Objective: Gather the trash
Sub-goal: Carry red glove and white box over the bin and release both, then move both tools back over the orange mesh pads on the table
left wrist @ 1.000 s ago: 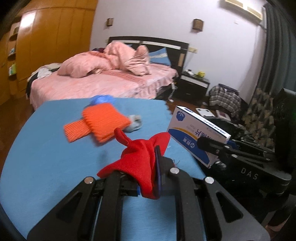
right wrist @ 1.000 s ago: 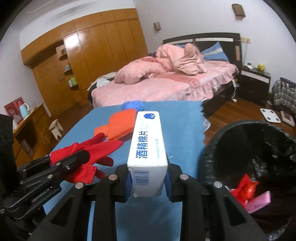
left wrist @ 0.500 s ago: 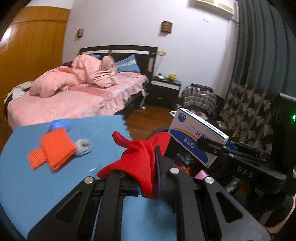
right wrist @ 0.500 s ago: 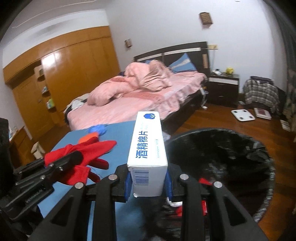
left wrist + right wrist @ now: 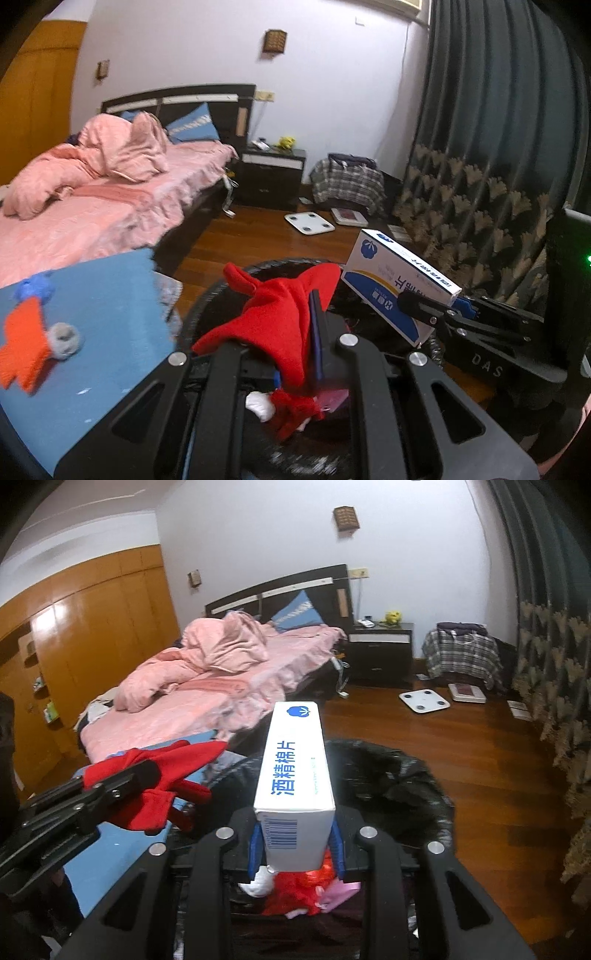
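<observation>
Swung, both loads, off the blue table (image 5: 96, 295) and over the bin since a second ago; orange knit piece (image 5: 22, 347) and grey lump (image 5: 64, 339) now far to the left edge of the left wrist view instead of straight ahead.

Left gripper (image 5: 295, 332): pinched tight on the red glove (image 5: 280, 314), glove draped over the jaws, cuff hanging down toward the bin. Right gripper (image 5: 295, 845): clamped on the white box (image 5: 295, 775), blue pads pressing both long sides near the barcode end, box sticking forward and up.

Below both: black-lined trash bin (image 5: 406, 775), mouth open, already holding red scraps (image 5: 295, 890), a pink piece (image 5: 341, 891) and something white (image 5: 260, 882).

Step in hand, by the look of it: carry to the bin, near its end, release not yet made.

Next move likely calls for: both loads squarely inside the rim, then jaws opened wide enough for box and glove to fall clear. Worth watching: glove fabric snagging on the left jaws; box tipping against the rim rather than dropping in. Afterwards, back to the table for the orange piece, the grey lump and the blue item (image 5: 35, 288) behind them.
</observation>
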The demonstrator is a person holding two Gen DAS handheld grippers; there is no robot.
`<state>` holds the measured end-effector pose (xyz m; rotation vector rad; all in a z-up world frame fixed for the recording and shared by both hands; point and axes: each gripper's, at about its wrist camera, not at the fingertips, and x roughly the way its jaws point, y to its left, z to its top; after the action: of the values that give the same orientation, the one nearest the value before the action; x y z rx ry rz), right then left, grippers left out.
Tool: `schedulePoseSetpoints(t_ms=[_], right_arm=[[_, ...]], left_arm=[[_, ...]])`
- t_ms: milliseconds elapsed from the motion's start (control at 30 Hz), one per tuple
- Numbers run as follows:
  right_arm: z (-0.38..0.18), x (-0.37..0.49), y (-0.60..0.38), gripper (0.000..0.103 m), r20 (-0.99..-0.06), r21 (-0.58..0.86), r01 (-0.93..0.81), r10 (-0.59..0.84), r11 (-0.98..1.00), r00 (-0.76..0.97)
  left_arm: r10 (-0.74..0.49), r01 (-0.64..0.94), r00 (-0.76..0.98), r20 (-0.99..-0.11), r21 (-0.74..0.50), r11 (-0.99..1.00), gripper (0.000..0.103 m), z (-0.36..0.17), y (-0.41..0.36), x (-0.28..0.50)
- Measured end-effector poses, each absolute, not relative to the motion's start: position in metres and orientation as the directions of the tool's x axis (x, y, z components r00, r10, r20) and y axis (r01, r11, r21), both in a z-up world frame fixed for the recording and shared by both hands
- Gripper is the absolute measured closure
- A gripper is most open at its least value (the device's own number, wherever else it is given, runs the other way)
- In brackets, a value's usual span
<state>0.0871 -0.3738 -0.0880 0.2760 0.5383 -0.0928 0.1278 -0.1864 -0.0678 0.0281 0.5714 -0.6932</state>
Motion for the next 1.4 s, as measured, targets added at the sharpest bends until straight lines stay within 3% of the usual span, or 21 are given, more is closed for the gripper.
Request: schedulePoseSetpoints(t_ms=[33,100,133,233,467,667,1400], right_arm=[[-0.09,0.088,-0.379,0.072,-0.523,0.232,0.169,-0.023,0.958,0.852],[-0.094,0.088,-0.384,0.071,-0.533,0.22,0.188,-0.043,0.957,0.845],[-0.096,0.088,-0.387,0.064,-0.538,0.216,0.197,-0.052,0.956,0.841],[-0.101,0.083,-0.396,0.038,-0.539,0.211,0.233,-0.086,0.949,0.838],[-0.103,0.079,-0.397,0.011,-0.532,0.206,0.267,-0.121,0.941,0.838],[-0.101,0.079,-0.386,0.009,-0.523,0.204,0.254,-0.114,0.946,0.844],[-0.094,0.071,-0.406,0.009,-0.504,0.235,0.276,-0.126,0.932,0.854]], left_arm=[[-0.604,0.618,0.609,-0.514,-0.17,0.768,0.088,-0.071,-0.193,0.132],[-0.608,0.62,0.588,-0.534,-0.185,0.762,0.06,-0.078,-0.202,0.138],[-0.612,0.621,0.579,-0.539,-0.195,0.759,0.056,-0.08,-0.204,0.141],[-0.606,0.617,0.562,-0.562,-0.202,0.76,0.052,-0.088,-0.202,0.144],[-0.566,0.565,0.572,-0.593,-0.215,0.796,0.038,-0.102,-0.165,0.14],[-0.56,0.546,0.54,-0.628,-0.245,0.801,0.038,-0.118,-0.145,0.141],[-0.59,0.604,0.553,-0.588,-0.204,0.77,0.037,-0.095,-0.172,0.141]])
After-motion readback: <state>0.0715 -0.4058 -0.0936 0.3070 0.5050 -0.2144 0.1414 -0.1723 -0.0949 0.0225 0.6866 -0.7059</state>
